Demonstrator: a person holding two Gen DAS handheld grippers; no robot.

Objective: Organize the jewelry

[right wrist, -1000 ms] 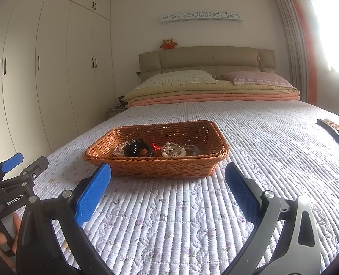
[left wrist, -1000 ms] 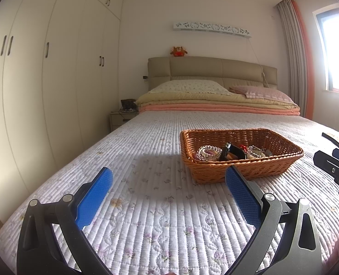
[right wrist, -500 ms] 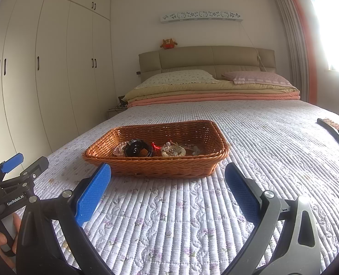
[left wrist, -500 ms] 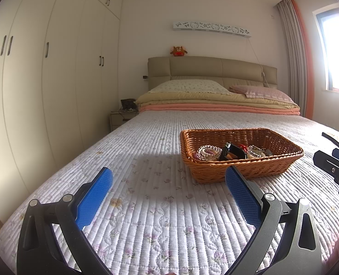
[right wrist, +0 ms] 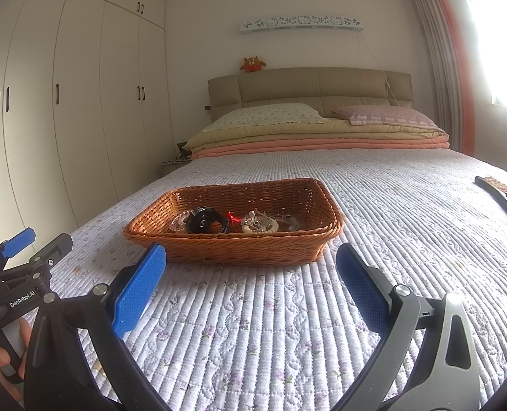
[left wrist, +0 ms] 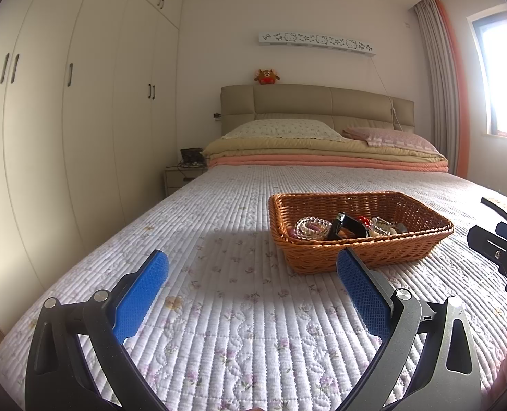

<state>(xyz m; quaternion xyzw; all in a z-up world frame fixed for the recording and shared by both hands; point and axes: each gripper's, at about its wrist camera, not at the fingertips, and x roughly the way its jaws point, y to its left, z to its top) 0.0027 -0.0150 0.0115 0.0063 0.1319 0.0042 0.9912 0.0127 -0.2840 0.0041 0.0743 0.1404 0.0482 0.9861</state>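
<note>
While both jaws sit wide open and empty | left gripper (left wrist: 251, 289), right gripper (right wrist: 251, 289) near edge | jewelry (right wrist: 231, 220) piled in wicker basket (right wrist: 232, 253) mid-bed | we'd go in slow, pinch one piece.

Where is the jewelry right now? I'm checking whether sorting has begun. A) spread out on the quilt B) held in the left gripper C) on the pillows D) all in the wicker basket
D: the bead bracelets and other pieces lie inside the wicker basket on the quilt, while the left gripper and the right gripper are both open and hold nothing.
</note>
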